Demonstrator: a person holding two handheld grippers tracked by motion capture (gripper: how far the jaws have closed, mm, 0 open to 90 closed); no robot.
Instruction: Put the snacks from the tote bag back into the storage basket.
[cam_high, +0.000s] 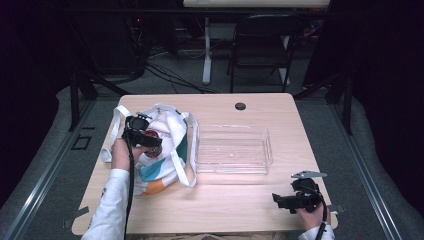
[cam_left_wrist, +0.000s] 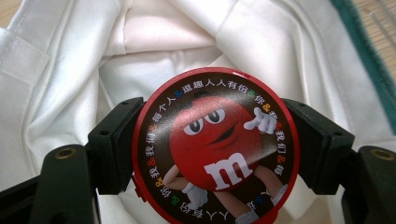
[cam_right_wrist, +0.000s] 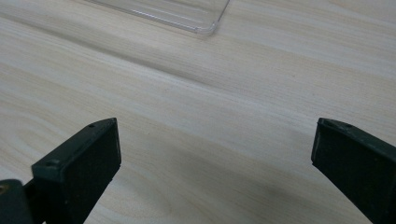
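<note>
A round red tin (cam_left_wrist: 215, 144) with a red candy cartoon on its lid sits between the two black jaws of my left gripper (cam_left_wrist: 212, 144), which is shut on it over the white lining of a tote bag (cam_left_wrist: 140, 51). From above, that left gripper (cam_high: 150, 139) hovers at the mouth of the white, teal and orange tote bag (cam_high: 170, 150) with the tin (cam_high: 152, 136) showing red. My right gripper (cam_high: 280, 201) rests near the table's front right edge, jaws wide open over bare wood (cam_right_wrist: 210, 130) with nothing between them.
A clear plastic tray (cam_high: 234, 150) lies in the middle of the wooden table (cam_high: 250, 195), right of the bag; its corner (cam_right_wrist: 205, 25) shows ahead of the right gripper. A cable hole (cam_high: 240, 106) is at the table's far edge. A chair (cam_high: 262, 45) stands beyond.
</note>
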